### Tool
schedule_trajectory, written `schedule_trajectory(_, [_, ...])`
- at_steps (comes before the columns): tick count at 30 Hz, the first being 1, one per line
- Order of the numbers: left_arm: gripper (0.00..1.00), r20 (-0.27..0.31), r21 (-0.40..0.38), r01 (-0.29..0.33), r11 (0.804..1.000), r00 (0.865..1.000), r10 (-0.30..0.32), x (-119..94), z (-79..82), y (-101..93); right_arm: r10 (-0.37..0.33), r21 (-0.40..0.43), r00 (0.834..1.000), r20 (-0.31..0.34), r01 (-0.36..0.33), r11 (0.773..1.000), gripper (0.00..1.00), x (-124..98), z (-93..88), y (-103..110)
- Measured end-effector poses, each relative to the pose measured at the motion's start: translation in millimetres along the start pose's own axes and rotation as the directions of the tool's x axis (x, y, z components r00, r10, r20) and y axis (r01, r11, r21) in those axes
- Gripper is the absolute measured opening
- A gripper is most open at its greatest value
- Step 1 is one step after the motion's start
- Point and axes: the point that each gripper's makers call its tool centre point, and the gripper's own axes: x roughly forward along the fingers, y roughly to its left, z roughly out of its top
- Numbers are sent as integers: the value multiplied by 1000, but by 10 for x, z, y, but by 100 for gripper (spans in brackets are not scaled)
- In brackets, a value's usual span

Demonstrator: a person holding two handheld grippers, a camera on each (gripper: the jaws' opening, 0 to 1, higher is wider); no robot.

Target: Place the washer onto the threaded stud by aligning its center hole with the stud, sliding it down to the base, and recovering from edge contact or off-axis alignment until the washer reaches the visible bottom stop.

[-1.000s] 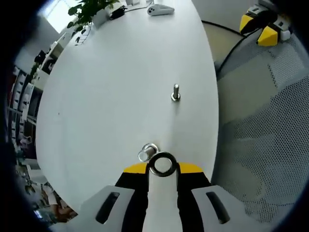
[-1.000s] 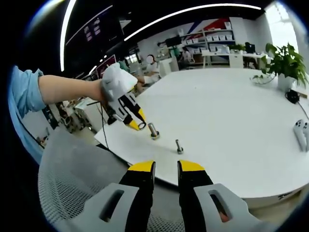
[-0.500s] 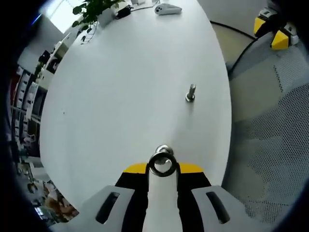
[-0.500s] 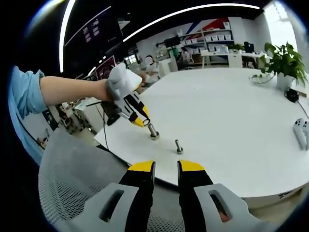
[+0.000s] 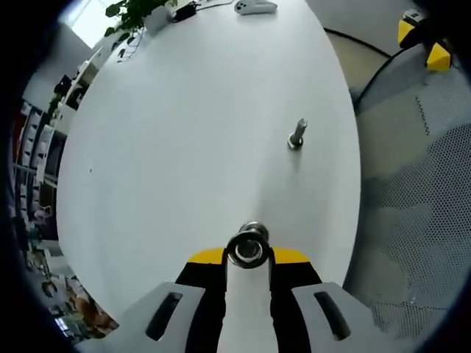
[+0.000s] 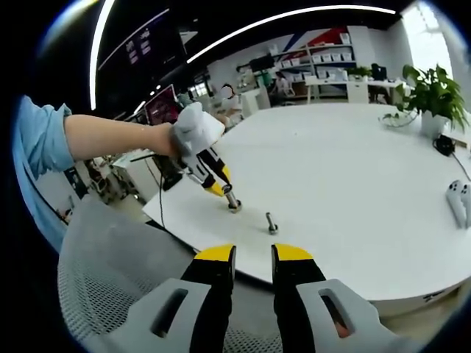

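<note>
My left gripper [image 5: 247,259] is shut on a steel washer [image 5: 231,251], held flat at its yellow tips. The head of a threaded stud [image 5: 253,229] peeks out just past the washer's rim and shows through its hole. In the right gripper view a person's hand holds the left gripper [image 6: 219,188] tilted down onto that stud [image 6: 235,205] near the white table's [image 6: 353,162] edge. My right gripper [image 6: 252,256] hangs open off the table, with nothing between its fingers.
A second upright bolt [image 5: 297,134] [image 6: 271,223] stands further along the table. A white controller [image 5: 254,6] [image 6: 460,202] and a potted plant [image 5: 136,13] [image 6: 434,95] sit at the far side. A grey mesh chair [image 6: 110,294] lies below the table edge.
The left gripper has come down and forward with the washer. The stud, earlier to the left of the washer, now sits under its hole. My right gripper has stayed put.
</note>
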Motion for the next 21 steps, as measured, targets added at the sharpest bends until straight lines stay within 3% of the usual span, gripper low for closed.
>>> schedule_trajectory(21, [19,-45,2,43,999,998,-43,350,-38,-49,1,-5,1000,-10,-1,1000,21,5,-11,4])
